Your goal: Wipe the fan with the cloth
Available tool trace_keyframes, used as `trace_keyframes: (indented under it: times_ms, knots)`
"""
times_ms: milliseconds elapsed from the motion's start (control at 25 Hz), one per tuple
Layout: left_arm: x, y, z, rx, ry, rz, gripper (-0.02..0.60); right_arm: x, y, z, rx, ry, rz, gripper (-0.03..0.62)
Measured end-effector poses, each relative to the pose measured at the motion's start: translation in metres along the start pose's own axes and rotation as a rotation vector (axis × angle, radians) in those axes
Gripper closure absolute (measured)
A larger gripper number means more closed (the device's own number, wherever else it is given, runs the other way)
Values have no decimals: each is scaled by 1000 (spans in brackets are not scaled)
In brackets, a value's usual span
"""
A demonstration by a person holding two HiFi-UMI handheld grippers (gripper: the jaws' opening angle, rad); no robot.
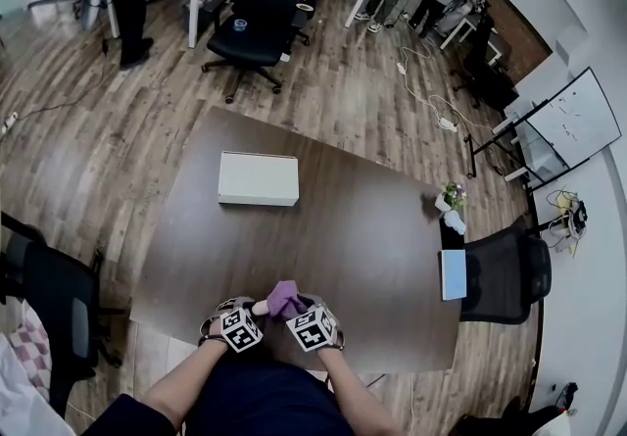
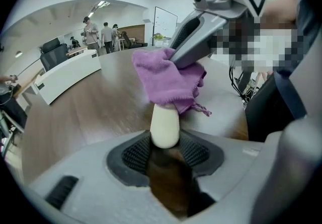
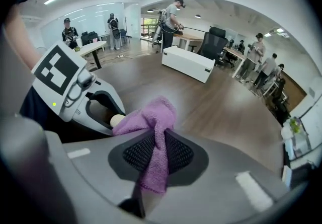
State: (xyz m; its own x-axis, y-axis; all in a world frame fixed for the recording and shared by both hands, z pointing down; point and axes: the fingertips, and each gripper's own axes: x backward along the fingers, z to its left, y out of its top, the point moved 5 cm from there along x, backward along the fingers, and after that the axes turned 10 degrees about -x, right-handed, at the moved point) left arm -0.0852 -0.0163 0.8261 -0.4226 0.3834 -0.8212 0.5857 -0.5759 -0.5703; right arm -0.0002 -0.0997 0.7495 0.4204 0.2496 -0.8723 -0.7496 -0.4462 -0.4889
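Left tongs [image 2: 165, 151]: closed on the fan [image 2: 165, 126]. Only a cream, rounded handle of it shows, standing up from between the ribbed black pads, which press it on both sides. Its upper part is hidden under the cloth [image 3: 153, 117].

Right tongs [image 3: 157, 156]: closed on the cloth. A fold of the purple fabric is pinched between the pads. A tail hangs back towards the body of the tool, and the rest bunches forward over the top of the fan.

Position: both tools are held close together at the middle of the table's [image 1: 343, 228] near edge, tips angled down and meeting over the fan. Fan and cloth are held just above the tabletop; whether either touches the wood cannot be told. The cloth covers the fan's top and hangs down one side, with a frayed thread at its hem.

Other items on the table:
- White box [image 1: 258, 178], flat and oblong, towards the far left corner, well apart from the tools.
- Small potted plant [image 1: 453, 196] at the right edge.
- Pale blue pad [image 1: 453, 273] at the right edge, nearer the near right corner.

Surroundings: a black chair [image 1: 505, 272] stands at the right edge beside the pad. Several people stand at desks beyond the far edge.
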Motion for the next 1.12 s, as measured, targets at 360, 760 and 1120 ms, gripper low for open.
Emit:
trace_keyframes:
  times_ms: [360,760,1120]
  knots:
    - [1,-2,1,12,-3,18,410,4,-6,-32,-128,-96,-1,522]
    - [1,-3,1,11,0,42,410,3,8,28,3,59,-36,519]
    - [2,-5,3,19,0,50,410,-10,14,73,158,174,-15,519]
